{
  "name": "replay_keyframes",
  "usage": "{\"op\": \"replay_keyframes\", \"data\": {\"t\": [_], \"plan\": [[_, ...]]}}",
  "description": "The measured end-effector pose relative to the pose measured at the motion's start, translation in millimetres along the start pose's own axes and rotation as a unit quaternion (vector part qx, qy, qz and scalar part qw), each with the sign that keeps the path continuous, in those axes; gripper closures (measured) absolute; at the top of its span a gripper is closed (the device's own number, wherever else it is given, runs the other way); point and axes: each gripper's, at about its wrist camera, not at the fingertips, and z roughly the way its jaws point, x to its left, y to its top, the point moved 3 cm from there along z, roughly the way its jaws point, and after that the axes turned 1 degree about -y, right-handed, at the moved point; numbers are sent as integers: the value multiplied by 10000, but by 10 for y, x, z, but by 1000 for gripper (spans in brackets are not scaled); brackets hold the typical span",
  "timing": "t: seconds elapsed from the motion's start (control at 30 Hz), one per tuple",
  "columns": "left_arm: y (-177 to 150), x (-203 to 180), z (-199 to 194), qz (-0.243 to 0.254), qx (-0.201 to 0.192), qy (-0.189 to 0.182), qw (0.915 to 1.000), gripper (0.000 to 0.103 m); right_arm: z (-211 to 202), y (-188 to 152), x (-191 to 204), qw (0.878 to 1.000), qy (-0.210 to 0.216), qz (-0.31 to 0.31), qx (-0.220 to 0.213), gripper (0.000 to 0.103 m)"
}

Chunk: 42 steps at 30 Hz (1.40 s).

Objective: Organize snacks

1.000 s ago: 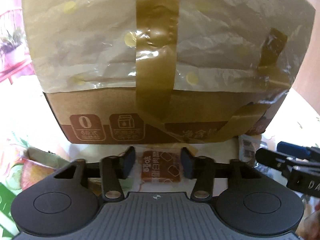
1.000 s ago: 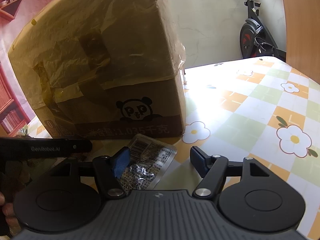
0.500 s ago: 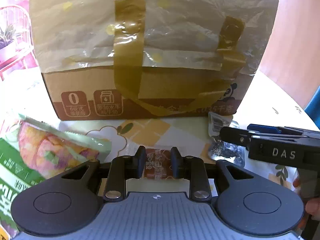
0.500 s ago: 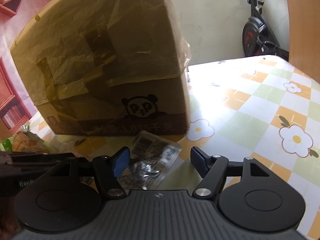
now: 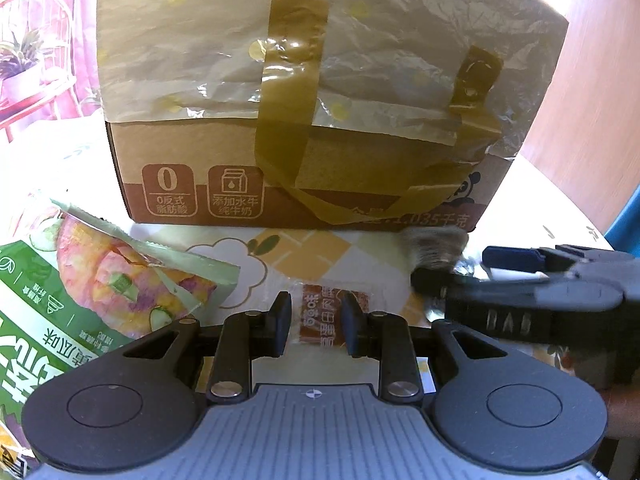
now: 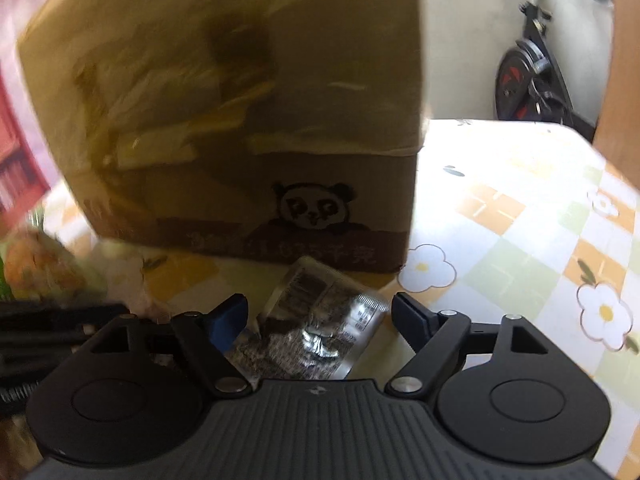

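The taped cardboard box is standing at the back of the flowered table and is serving as the wall everything else is lying against: the big green snack bag is resting in front of the box's left corner, the silver snack packet just in front of its right end under the panda print, and the small brown snack packet in front of its middle. The left gripper is pinching that brown packet between narrowed fingers, while the right gripper is hanging over the silver packet with its jaws having just been opening, spread wide and not pressing it. The two grippers are working close together before the box, so they could be knocking each other; the slick foil may be sliding away under a closing finger. Open table is lying right of the box, little room to its left
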Motion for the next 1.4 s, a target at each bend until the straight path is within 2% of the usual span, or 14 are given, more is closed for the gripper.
{"op": "replay_keyframes", "data": {"t": [0.1,0.17,0.2,0.4,0.53,0.63,0.83,0.9,1.23,1.27,1.3,1.33,1.37,1.4], "plan": [[-17,4,33,-19,-19,-2,10000,74,-25,-72,100,9992,-89,-390,11,25],[-25,-6,50,-19,-33,4,10000,74,-54,-113,107,9991,-95,-422,-38,34],[-30,-12,48,-27,-37,6,10000,74,-72,-127,100,9991,-91,-398,-60,42],[-49,-1,63,-79,-57,-9,10000,74,-171,-219,-40,9995,23,-257,-187,46],[-37,16,72,-54,-46,-58,10000,73,-228,-261,-57,9993,-20,-145,-345,55],[-14,24,84,-71,-41,-123,9999,61,-240,-266,-92,9992,-5,-52,-394,60],[26,-38,147,189,-39,18,9998,52,-269,-271,-128,9991,48,-27,-431,63],[42,-77,187,340,-24,57,9994,46,-268,-267,-133,9990,72,-16,-438,63],[33,-217,300,673,-98,316,9972,43,-297,-284,-195,9988,173,101,-457,64],[37,-217,302,663,-92,273,9974,48,-297,-282,-199,9987,186,118,-455,64],[38,-223,295,645,-93,175,9977,63,-299,-281,-203,9987,195,130,-459,64],[40,-228,272,643,-121,169,9977,70,-295,-277,-202,9987,199,134,-456,64],[39,-232,258,642,-131,173,9977,89,-296,-277,-204,9987,203,137,-457,64],[34,-205,230,586,-127,94,9982,96,-296,-276,-204,9986,206,140,-458,64]]}}
